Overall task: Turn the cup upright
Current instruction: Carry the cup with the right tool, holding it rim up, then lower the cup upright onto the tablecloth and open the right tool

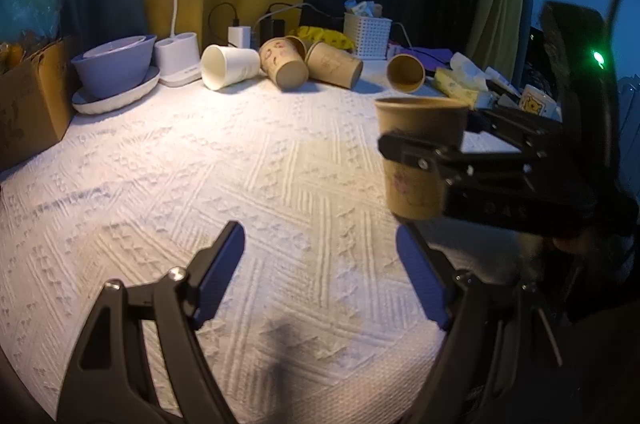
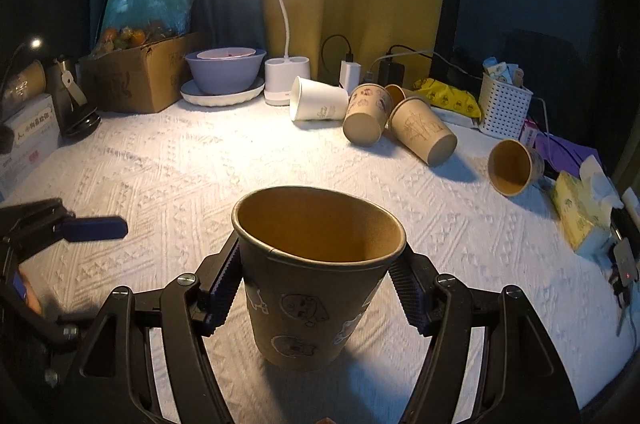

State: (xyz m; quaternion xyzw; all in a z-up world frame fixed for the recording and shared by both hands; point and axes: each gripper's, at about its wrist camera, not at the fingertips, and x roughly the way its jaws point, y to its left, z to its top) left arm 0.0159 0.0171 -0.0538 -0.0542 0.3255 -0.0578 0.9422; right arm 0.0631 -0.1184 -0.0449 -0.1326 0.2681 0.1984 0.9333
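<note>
A brown paper cup (image 2: 316, 280) with cartoon prints stands upright, mouth up, between my right gripper's (image 2: 316, 288) fingers, which are shut on its sides; its base is on or just above the white cloth. In the left wrist view the same cup (image 1: 416, 160) is at the right, held by the right gripper (image 1: 440, 160). My left gripper (image 1: 320, 264) is open and empty over the cloth, left of the cup. Its blue fingertip (image 2: 94, 227) shows in the right wrist view.
Several cups lie on their sides at the back: a white one (image 2: 318, 100), two brown ones (image 2: 366, 118) (image 2: 424, 130) and another brown one (image 2: 514, 166) to the right. A lamp base (image 2: 286, 80), bowl (image 2: 224, 70), cardboard box (image 2: 140, 72), white basket (image 2: 504, 106) and tissue pack (image 2: 576, 212) ring the cloth.
</note>
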